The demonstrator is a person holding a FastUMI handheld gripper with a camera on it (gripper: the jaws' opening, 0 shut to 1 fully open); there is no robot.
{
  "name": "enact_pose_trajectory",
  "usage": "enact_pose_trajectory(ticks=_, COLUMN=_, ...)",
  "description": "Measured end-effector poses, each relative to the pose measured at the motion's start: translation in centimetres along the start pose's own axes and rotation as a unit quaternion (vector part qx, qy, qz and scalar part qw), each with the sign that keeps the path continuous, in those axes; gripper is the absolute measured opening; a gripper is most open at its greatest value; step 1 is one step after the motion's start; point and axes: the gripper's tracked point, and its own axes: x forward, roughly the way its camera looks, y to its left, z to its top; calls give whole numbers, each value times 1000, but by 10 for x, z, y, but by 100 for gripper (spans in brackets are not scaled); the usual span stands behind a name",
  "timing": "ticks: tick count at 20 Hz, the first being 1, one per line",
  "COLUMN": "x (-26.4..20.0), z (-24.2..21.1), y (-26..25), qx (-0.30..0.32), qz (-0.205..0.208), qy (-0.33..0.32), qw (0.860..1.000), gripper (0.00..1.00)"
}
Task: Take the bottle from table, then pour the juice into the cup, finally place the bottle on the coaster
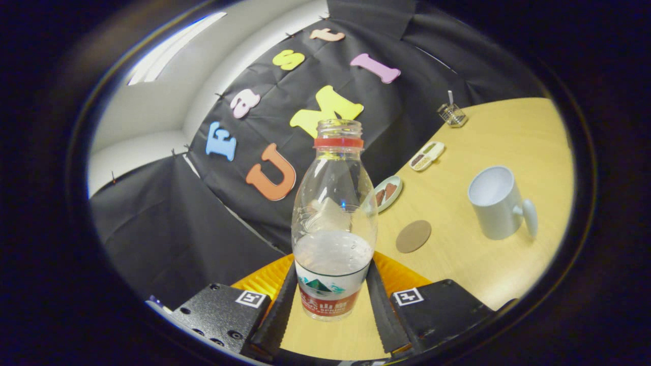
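A clear plastic bottle point(333, 223) with a red neck ring and no cap stands between my fingers, roughly a third full of clear liquid. My gripper point(331, 297) is shut on its labelled lower part, one finger pressing on each side. The wooden table point(488, 274) looks tilted against the bottle, which stays lined up with the fingers. A round brown coaster point(413, 236) lies just beyond the right finger. Farther right stands a white cup point(496, 203), its handle turned away from the bottle, with an inside that looks empty.
Behind the bottle, an oval dish point(388, 193) holds brown pieces. A small divided tray point(427, 155) and a wire holder point(451, 114) sit farther back along the black cloth wall. Bare tabletop lies between coaster and cup.
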Motion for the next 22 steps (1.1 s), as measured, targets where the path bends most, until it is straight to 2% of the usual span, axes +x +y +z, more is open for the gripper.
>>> enact_pose_trajectory(ticks=4, x=5, z=3, y=0, qx=115, qz=19, qy=-8, qw=993, gripper=76)
enact_pose_trajectory(ticks=9, x=11, z=4, y=-9, qx=211, qz=18, qy=-6, qw=977, gripper=75)
enact_pose_trajectory(ticks=15, x=20, z=17, y=-24, qx=262, qz=12, qy=-18, qw=965, gripper=75)
enact_pose_trajectory(ticks=22, x=25, z=29, y=-15, qx=327, qz=21, qy=-30, qw=944, gripper=75)
